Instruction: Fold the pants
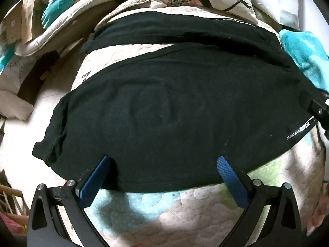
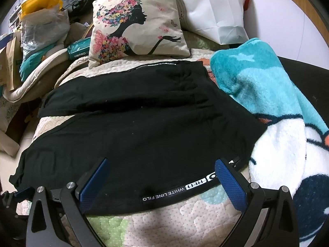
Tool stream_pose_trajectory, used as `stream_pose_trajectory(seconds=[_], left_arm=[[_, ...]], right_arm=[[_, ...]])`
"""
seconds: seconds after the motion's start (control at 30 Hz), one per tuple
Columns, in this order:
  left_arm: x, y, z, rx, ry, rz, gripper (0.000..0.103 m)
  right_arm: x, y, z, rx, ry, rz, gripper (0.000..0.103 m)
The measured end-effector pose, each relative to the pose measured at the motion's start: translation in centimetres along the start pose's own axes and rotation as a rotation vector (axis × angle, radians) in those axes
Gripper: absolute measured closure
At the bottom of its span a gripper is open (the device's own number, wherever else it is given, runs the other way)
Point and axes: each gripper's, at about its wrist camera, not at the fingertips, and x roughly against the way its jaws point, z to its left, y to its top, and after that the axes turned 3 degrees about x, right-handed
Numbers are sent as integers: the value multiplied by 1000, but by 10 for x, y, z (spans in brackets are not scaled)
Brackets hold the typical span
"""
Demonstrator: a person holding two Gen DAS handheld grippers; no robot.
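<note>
Black pants [image 1: 174, 107] lie spread on a quilted bed cover [image 1: 156, 210], both legs running left, with a gap of quilt between them. The near leg carries a strip of white lettering [image 2: 176, 191]. My left gripper [image 1: 164, 160] is open, its blue pads over the near leg's near edge toward the cuff end. My right gripper [image 2: 162, 162] is open over the near leg's lettered side edge close to the waist end [image 2: 205, 86]. The pants also show in the right wrist view [image 2: 133, 127]. The right gripper shows at the right edge of the left wrist view [image 1: 320, 111].
A turquoise and white fleece blanket [image 2: 277, 113] lies bunched against the waist end. A printed cushion [image 2: 135, 26] and a white paper bag [image 2: 216, 8] stand behind the pants. Bags and boxes [image 2: 41, 33] pile up at the left, past the bed's edge.
</note>
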Motion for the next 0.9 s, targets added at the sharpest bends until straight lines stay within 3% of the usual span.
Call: stream_pose_trajectory(seconds=[0.23, 0.6, 0.7, 0.9], left_arm=[[0, -3, 4, 14, -27, -17, 0], [10, 4, 5, 8, -11, -24, 0], [24, 4, 9, 9, 23, -85, 0], [88, 8, 10, -18, 101, -292, 0]], right_arm=[[0, 0, -1, -1, -1, 0, 0], [0, -1, -1, 4, 3, -5, 0], [5, 1, 1, 13, 0, -25, 0], [25, 9, 6, 56, -15, -115, 0]])
